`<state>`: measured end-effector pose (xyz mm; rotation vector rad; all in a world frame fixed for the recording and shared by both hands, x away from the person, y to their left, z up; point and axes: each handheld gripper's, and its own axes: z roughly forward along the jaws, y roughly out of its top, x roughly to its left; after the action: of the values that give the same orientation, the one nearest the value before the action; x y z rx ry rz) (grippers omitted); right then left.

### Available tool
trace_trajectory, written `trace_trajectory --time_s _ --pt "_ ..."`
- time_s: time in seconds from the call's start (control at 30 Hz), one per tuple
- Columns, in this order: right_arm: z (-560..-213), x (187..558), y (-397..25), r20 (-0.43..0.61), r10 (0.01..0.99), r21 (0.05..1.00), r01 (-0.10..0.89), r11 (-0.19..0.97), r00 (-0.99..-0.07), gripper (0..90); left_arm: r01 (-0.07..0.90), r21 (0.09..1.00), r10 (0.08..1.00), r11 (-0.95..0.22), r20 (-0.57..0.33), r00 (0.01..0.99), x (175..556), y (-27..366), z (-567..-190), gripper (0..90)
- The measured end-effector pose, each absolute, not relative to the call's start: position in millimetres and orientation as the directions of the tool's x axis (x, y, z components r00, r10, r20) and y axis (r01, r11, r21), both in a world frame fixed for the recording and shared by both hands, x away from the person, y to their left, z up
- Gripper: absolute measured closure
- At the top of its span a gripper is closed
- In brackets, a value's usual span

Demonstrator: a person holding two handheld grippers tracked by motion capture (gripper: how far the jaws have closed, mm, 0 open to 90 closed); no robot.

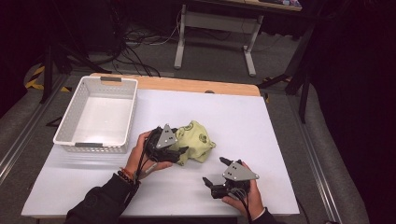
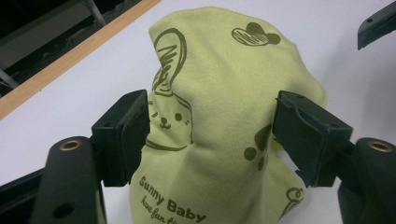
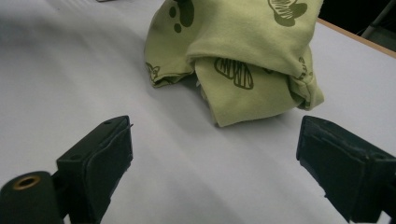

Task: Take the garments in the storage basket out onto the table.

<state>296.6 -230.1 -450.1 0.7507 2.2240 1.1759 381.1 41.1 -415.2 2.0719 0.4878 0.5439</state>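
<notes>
A bundled pale green baby cloth (image 1: 200, 136) with rabbit and heart prints lies near the middle of the white table top (image 1: 243, 121). My left gripper (image 1: 180, 152) comes at it from the left. In the left gripper view the cloth (image 2: 219, 93) fills the gap and both pads (image 2: 128, 135) press against its sides, so the left gripper (image 2: 212, 128) is shut on the bundle. My right gripper (image 1: 215, 170) rests open near the front edge, to the right of the bundle. In the right gripper view the cloth (image 3: 243, 51) sits beyond the right gripper (image 3: 212, 154), with bare table between its jaws.
A white plastic basket (image 1: 65, 122) stands at the back left of the table, with nothing visible in it. A wooden strip (image 1: 196, 85) runs along the far edge. Beyond it are a desk frame (image 1: 215, 28) and cables on the floor.
</notes>
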Motion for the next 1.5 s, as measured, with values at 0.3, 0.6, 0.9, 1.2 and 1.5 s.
trace_trajectory --time_s 0.3,0.6,0.9,1.2,1.5 --pt "-450 296 -231 -0.183 0.672 0.851 0.227 0.474 -0.718 11.5 0.114 0.847 0.524 -0.520 0.210 0.826 377 47 -414 20.9" --pt "-448 295 -233 -0.185 0.677 0.860 0.217 0.463 -0.712 11.5 0.073 0.853 0.500 -0.518 0.232 0.834 371 50 -410 16.9" --pt "-447 295 -233 -0.193 0.678 0.864 0.205 0.459 -0.709 11.5 0.025 0.855 0.488 -0.519 0.272 0.830 362 56 -402 16.1" --pt "-444 293 -235 -0.197 0.684 0.877 0.185 0.443 -0.702 11.5 0.003 0.850 0.480 -0.527 0.295 0.826 353 64 -399 15.4" --pt "-443 292 -235 -0.202 0.686 0.882 0.175 0.437 -0.699 11.8 -0.009 0.856 0.481 -0.518 0.299 0.824 348 73 -396 15.2"
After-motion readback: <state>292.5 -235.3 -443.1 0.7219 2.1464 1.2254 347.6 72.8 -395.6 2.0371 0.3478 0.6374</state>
